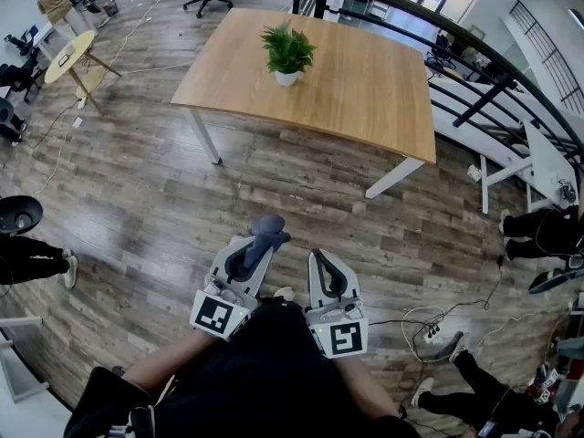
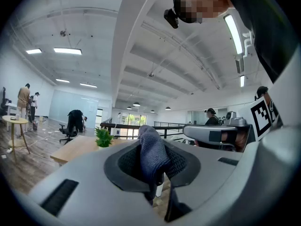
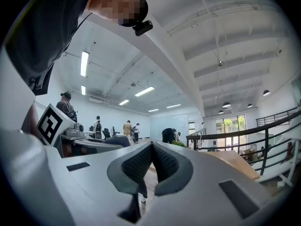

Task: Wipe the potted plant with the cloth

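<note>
Plainly, the left claw (image 2: 153, 161) was clamped on a grey-blue cloth (image 2: 149, 149). The fabric was pinched between its dark pads and bunched up above and ahead of the tips. The right claw (image 3: 151, 160) was fully closed as well, its pads pressed together with nothing between them. Both claws were held level, side by side and just apart, in front of the person's body over the wood-plank floor (image 1: 155, 199). Both pointed toward the wooden counter (image 1: 365, 89).

The potted plant (image 1: 287, 51), green leaves in a small white pot, stood upright on the left part of that counter, set in from its edges. It was well apart from both claws, ahead of them across a stretch of floor. In the left gripper view it showed a little left of the cloth. Neither claw nor the cloth touched it. Several people (image 1: 27, 254) stood or sat round the margins of the room.
</note>
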